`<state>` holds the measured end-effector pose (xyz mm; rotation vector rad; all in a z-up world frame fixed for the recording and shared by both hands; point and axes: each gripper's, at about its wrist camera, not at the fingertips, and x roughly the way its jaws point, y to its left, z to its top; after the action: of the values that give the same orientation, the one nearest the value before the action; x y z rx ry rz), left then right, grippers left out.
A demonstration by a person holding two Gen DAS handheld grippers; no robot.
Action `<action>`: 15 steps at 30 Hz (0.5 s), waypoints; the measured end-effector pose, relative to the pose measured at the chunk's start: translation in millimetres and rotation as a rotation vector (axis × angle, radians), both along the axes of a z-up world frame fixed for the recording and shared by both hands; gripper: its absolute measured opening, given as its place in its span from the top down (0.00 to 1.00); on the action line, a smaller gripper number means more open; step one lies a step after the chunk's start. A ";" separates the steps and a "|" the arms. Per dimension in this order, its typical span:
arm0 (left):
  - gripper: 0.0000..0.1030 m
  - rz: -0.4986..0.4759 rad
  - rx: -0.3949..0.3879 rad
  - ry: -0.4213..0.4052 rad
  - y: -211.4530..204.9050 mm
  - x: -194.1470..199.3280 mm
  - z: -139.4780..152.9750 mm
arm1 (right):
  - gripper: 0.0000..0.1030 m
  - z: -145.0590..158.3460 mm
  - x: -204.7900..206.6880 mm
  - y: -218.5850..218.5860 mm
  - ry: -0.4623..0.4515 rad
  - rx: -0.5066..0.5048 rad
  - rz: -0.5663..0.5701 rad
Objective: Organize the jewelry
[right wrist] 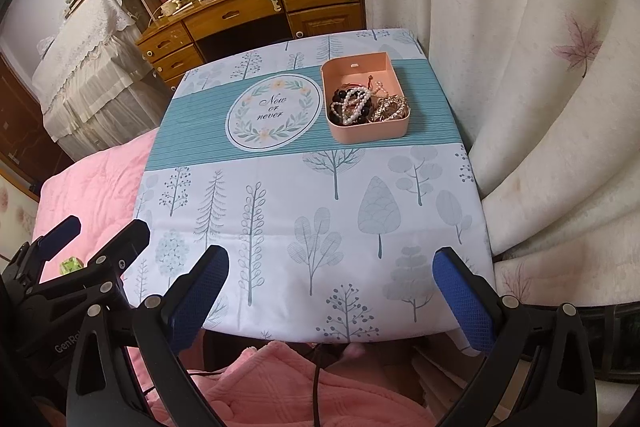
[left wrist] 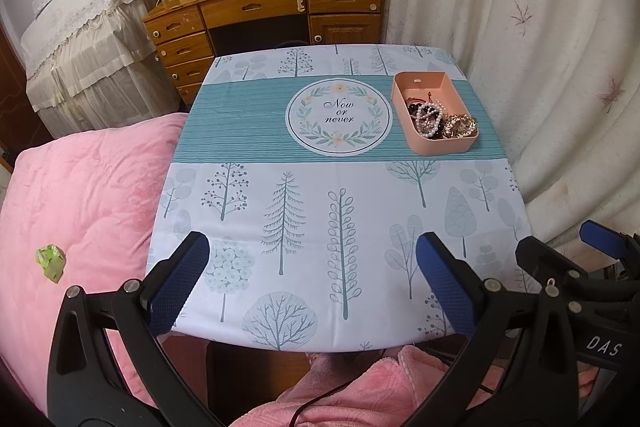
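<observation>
A pink box (left wrist: pixel 416 83) (right wrist: pixel 352 67) stands at the far right of the table. It holds a white pearl bracelet (left wrist: pixel 428 117) (right wrist: pixel 356 105), dark beads (right wrist: pixel 340 103), a red cord and gold jewelry (left wrist: pixel 460 125) (right wrist: pixel 390 109). My left gripper (left wrist: pixel 312 251) is open and empty over the near table edge, far from the box. My right gripper (right wrist: pixel 330 263) is open and empty beside it, also at the near edge. The right gripper's fingers (left wrist: pixel 604 239) show in the left wrist view, and the left gripper's fingers (right wrist: pixel 60 233) show in the right wrist view.
The table wears a tree-print cloth (left wrist: pixel 320 187) (right wrist: pixel 300 187) with a teal band and a round "Now or never" emblem (left wrist: pixel 338 115) (right wrist: pixel 274 111). A pink quilt (left wrist: pixel 80 207) lies left, a curtain (right wrist: pixel 540 67) right, a wooden desk (left wrist: pixel 260 7) behind.
</observation>
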<state>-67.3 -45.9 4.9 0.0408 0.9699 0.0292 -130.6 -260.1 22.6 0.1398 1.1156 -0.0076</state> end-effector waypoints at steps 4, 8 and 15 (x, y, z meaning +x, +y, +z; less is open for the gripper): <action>0.00 -0.001 -0.002 0.002 -0.1 0.0 -0.1 | 0.00 0.1 0.1 0.3 0.000 0.000 0.000; 0.00 0.005 -0.006 0.009 1.3 4.7 -1.8 | 0.00 -0.9 1.0 0.2 0.002 0.000 0.002; 0.00 0.008 -0.004 0.017 1.2 12.1 -2.9 | 0.00 0.1 7.4 -0.4 0.010 0.002 0.002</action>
<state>-55.2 -44.7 2.1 0.0336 0.9873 0.0346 -123.2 -260.5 22.7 0.1399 1.1262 -0.0053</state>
